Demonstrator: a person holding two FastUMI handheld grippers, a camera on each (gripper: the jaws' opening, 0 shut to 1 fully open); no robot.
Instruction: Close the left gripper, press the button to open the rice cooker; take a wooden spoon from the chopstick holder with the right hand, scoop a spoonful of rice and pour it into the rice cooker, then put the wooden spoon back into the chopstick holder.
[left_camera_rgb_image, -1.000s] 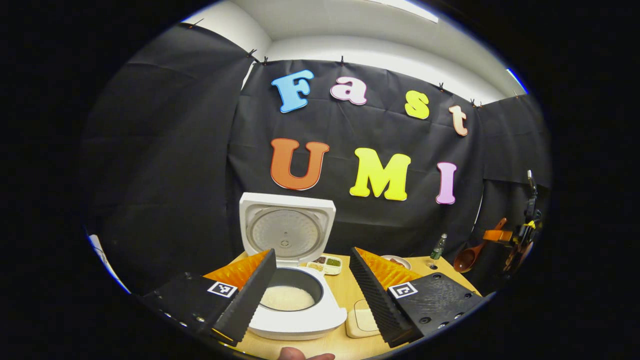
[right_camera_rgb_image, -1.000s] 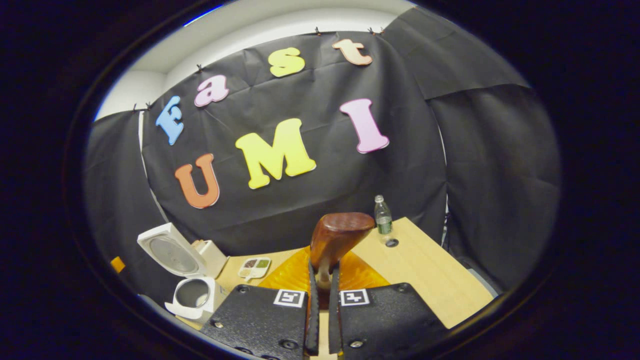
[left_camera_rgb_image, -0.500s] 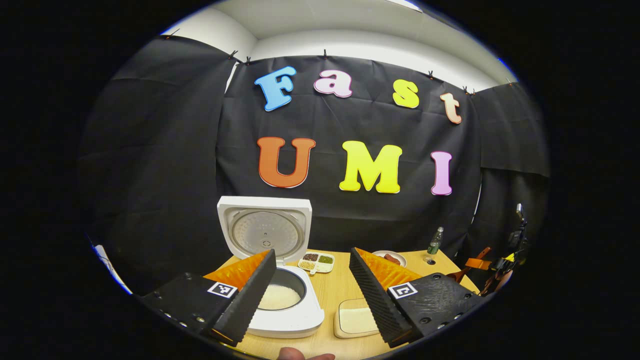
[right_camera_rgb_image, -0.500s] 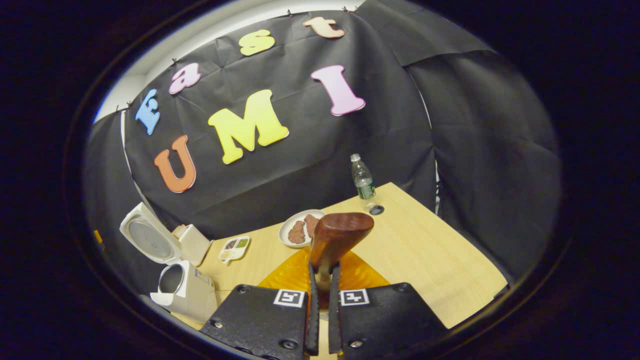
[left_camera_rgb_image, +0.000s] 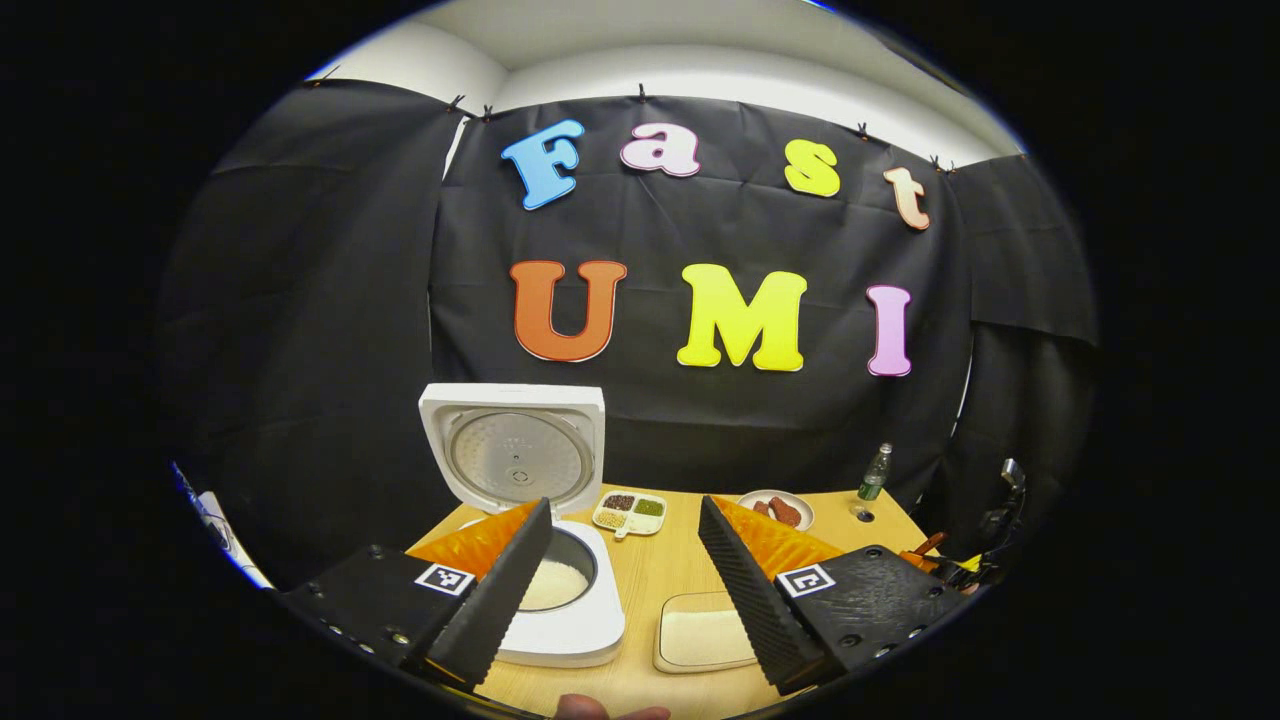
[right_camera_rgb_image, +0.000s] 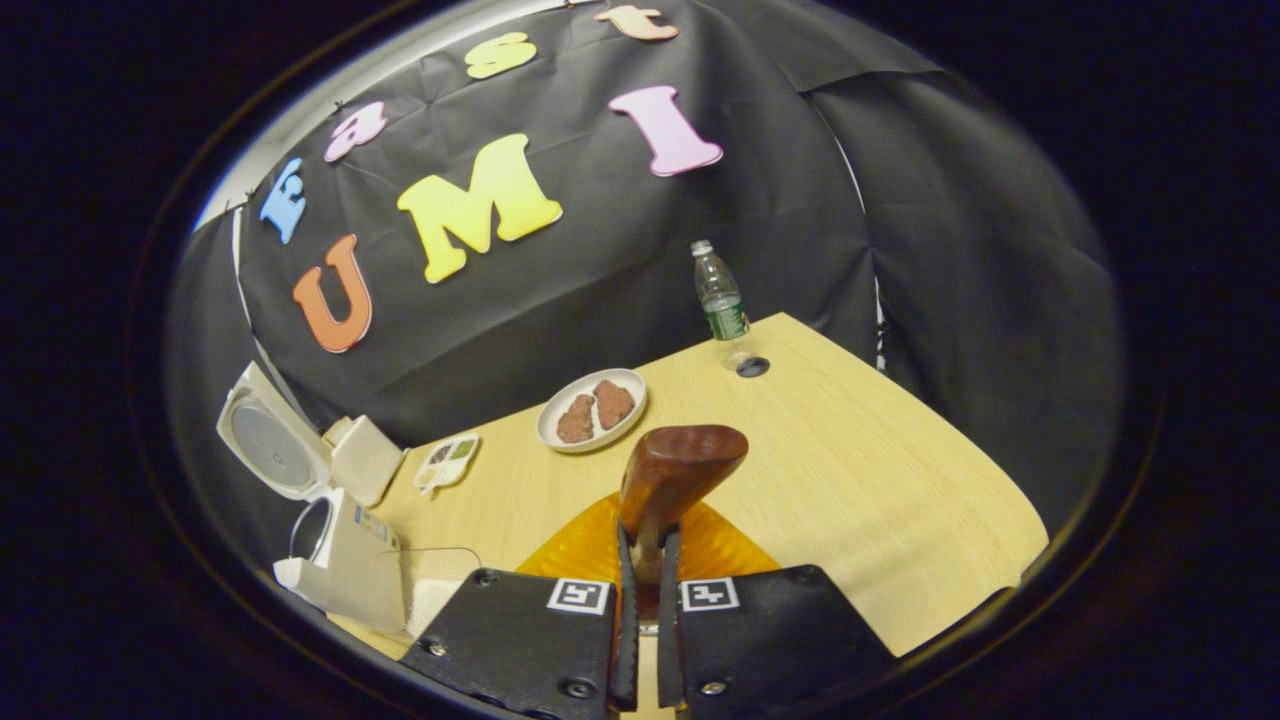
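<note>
The white rice cooker (left_camera_rgb_image: 560, 625) stands on the table with its lid (left_camera_rgb_image: 512, 455) raised and white rice in its pot (left_camera_rgb_image: 556, 584). My left gripper (left_camera_rgb_image: 625, 590) hovers in front of it, open, with nothing between its fingers. In the right gripper view, my right gripper (right_camera_rgb_image: 645, 560) is shut on the handle of the wooden spoon (right_camera_rgb_image: 680, 470), whose brown bowl points up and away over the table. The cooker (right_camera_rgb_image: 345, 570) lies far to the left there. The right gripper (left_camera_rgb_image: 960, 568) also appears low at the right edge of the left gripper view.
A shallow dish of rice (left_camera_rgb_image: 700, 637) lies right of the cooker. Behind are a small divided dish (left_camera_rgb_image: 628, 511), a plate of brown food (right_camera_rgb_image: 590, 408), a water bottle (right_camera_rgb_image: 720, 300) and its cap (right_camera_rgb_image: 752, 367). Bare wooden table (right_camera_rgb_image: 860, 480) stretches to the right.
The right gripper has tipped downward with the spoon, so more table shows, and it has sunk lower in the left gripper view. The left gripper has drawn back from the cooker, staying open.
</note>
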